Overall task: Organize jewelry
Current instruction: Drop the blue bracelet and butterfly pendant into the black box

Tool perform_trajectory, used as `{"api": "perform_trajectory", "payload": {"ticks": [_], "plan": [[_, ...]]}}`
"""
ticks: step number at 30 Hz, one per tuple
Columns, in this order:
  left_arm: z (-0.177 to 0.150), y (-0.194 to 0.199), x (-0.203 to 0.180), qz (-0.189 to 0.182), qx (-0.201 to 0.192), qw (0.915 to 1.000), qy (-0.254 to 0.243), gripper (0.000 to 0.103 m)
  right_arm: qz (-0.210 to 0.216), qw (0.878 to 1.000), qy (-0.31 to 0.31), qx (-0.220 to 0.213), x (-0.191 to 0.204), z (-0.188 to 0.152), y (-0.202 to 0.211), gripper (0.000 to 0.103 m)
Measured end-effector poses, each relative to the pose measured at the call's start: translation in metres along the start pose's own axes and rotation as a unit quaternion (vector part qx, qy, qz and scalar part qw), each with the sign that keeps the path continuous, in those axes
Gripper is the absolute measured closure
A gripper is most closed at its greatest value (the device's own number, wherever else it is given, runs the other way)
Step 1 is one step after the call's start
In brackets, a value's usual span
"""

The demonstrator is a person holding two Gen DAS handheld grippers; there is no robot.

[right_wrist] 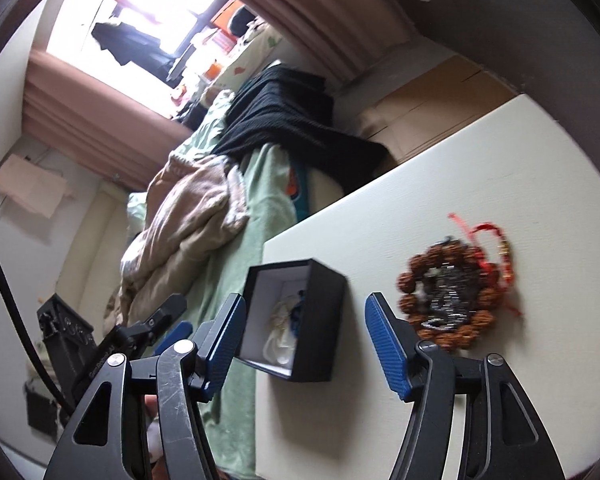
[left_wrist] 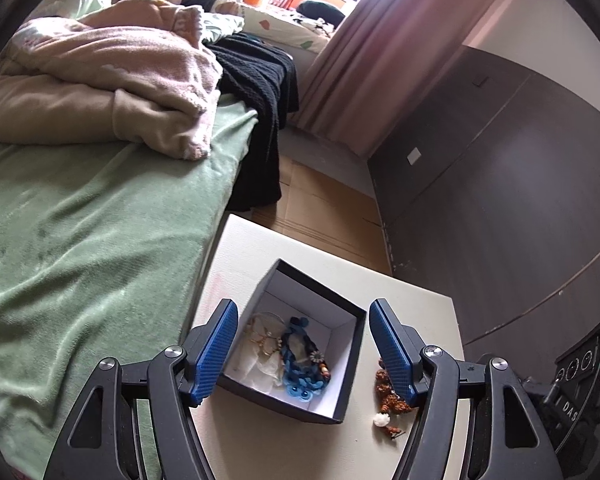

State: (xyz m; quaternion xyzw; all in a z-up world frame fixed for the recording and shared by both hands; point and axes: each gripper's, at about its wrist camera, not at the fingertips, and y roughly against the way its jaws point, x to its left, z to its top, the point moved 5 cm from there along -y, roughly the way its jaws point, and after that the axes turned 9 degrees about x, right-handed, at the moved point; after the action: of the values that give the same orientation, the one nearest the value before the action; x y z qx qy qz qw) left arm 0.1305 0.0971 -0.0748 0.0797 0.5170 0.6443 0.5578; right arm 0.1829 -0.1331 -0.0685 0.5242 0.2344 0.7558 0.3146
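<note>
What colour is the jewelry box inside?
White inside the black jewelry box, clearest in the left wrist view.

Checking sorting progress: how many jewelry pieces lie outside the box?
2 at least: a brown bead bracelet on the white table right of the black box, and a red string piece at its far edge. Overlapping pieces may hide others.

- Bed with green sheet [left_wrist: 80,240], left of the white table [left_wrist: 412,304]; touching its edge
- Crumpled beige blanket [left_wrist: 100,92] on the sheet; black knitted garment [left_wrist: 260,92] draped over the bed's far end
- Pink curtain [left_wrist: 380,52] beside a bright window [right_wrist: 140,0]
- Dark wardrobe [left_wrist: 500,180]; flattened cardboard [left_wrist: 324,208] on the floor
</note>
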Motion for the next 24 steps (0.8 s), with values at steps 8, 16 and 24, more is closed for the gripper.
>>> {"api": "perform_trajectory", "payload": {"ticks": [8,16,24], "plan": [[-0.016,-0.007,-0.028,-0.001,0.008,0.9995,-0.030,0.034,-0.031,0.999,-0.027,-0.024,-0.030,0.004,0.038,0.033],[-0.032,-0.020,-0.059,0.007,0.011,0.9972,-0.073,0.034,-0.063,0.997,-0.039,-0.026,-0.052,0.003,0.054,0.033],[-0.049,-0.041,-0.091,0.014,0.027,0.9909,-0.131,0.034,-0.087,0.994,-0.064,-0.022,-0.078,0.006,0.061,0.033]]}}
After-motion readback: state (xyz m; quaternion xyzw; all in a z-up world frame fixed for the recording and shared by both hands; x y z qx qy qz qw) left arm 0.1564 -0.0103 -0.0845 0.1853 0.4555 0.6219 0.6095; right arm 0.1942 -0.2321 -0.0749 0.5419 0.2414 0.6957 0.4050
